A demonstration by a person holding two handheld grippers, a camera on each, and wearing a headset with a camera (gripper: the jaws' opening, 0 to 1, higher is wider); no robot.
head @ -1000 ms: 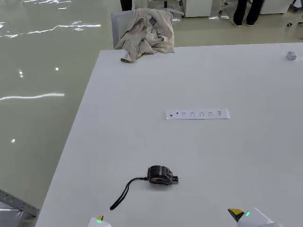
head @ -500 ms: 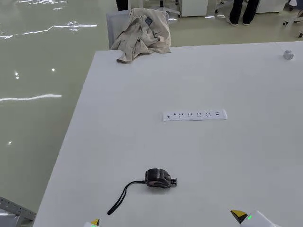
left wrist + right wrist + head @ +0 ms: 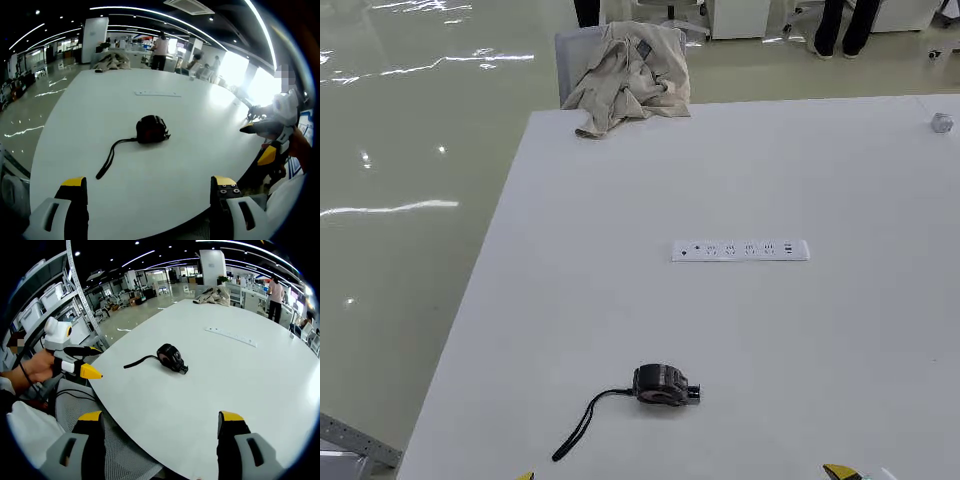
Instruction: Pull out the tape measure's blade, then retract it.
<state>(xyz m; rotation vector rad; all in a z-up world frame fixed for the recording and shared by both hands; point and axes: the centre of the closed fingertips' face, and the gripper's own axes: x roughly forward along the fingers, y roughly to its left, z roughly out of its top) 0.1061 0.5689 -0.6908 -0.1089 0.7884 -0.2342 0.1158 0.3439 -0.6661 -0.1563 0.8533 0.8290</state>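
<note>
OK, status. Tape [image 3: 662, 384] sits on the counter [image 3: 620, 200], near your edge and left of the middle, well this side of the power strip [image 3: 740, 250]. Dark case, blade wound fully in: just the hook tab [image 3: 185, 370] shows at the case mouth, pointing right in the head view. Black strap [image 3: 582, 425] trails loose from the case's left side toward the near-left edge, flat on the counter.

Left tool [image 3: 149, 181]: jaws spread wide, nothing between them. It hangs at the counter's near edge, touching nothing, tape straight ahead and about centred between its yellow tips, well apart from them. The right gripper view has it from the side, in your hand [image 3: 35, 367], jaws parted.

Right tool [image 3: 160, 416]: also spread wide and empty. It sits back at the near edge, tape ahead and slightly left of centre between its jaws, well apart. The left gripper view catches it at the right, jaws parted, off the counter's edge.

In the head view a yellow tip of each tool pokes in at the bottom, one either side of the tape.

Far end: beige jacket [image 3: 630, 75] heaped over a chair [image 3: 564, 58] back at the far-left corner, part of it spilling onto the counter. Small grey item [image 3: 940, 122] near the far-right edge, too small to identify.
</note>
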